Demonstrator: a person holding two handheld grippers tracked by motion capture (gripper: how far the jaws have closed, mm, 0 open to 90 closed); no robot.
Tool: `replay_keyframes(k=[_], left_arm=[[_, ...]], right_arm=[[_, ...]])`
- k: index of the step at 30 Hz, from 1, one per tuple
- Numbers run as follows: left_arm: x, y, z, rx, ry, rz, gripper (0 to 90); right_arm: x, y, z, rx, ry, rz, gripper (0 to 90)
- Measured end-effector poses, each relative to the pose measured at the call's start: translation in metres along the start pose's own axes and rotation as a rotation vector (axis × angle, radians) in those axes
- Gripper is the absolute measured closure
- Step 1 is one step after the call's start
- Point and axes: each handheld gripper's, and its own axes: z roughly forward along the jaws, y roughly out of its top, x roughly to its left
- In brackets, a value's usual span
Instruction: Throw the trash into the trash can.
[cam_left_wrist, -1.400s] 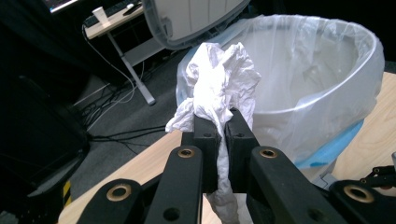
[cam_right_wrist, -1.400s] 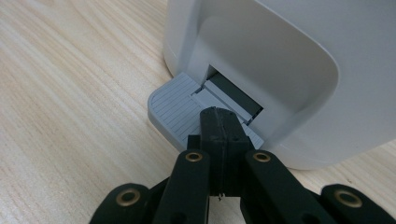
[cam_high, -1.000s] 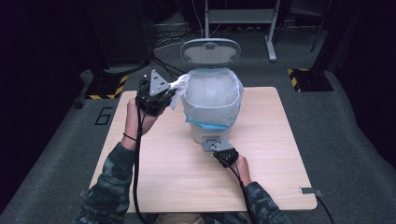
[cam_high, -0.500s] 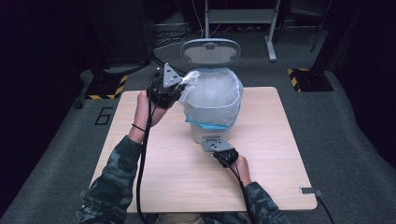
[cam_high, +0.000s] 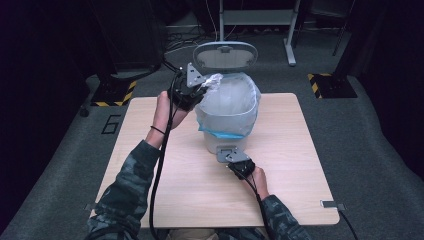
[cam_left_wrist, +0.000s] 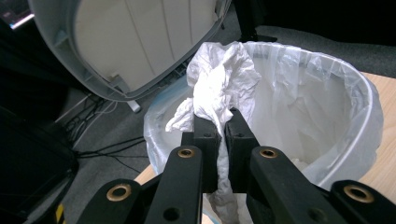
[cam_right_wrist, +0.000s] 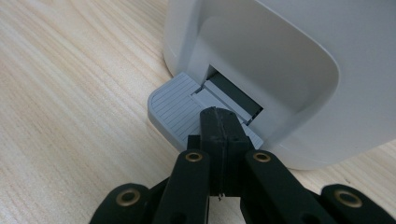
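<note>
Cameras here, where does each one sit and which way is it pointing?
High view: fixed above the person's side, looking forward and down on the table; both forearms, left gripper and right gripper show.
Left gripper view: rides that gripper, looking along its jaws, shut on a crumpled tissue over the lined bin, under the raised lid.
Right gripper view: rides that gripper, looking down its shut jaws onto the bin's pedal.
Shared: the high view and left gripper view both show tissue, bin and lid.
</note>
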Motion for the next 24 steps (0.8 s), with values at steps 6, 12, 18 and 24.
replay_keyframes(k=[6, 12, 18, 24], left_arm=[[0.000, 0.006, 0.009, 0.015, -0.005, 0.009, 85.8], [-0.002, 0.012, 0.016, 0.025, -0.013, 0.023, 85.8], [-0.004, 0.017, 0.022, 0.055, -0.013, 0.058, 85.7], [-0.004, 0.021, 0.031, 0.072, -0.024, 0.057, 85.8]], right_arm=[[-0.001, 0.000, 0.000, 0.008, -0.008, -0.014, 90.0], [-0.001, 0.000, 0.000, 0.006, -0.007, -0.022, 90.0], [-0.001, 0.000, 0.000, 0.009, -0.015, -0.018, 90.0], [-0.001, 0.000, 0.000, 0.009, -0.018, -0.021, 90.0]])
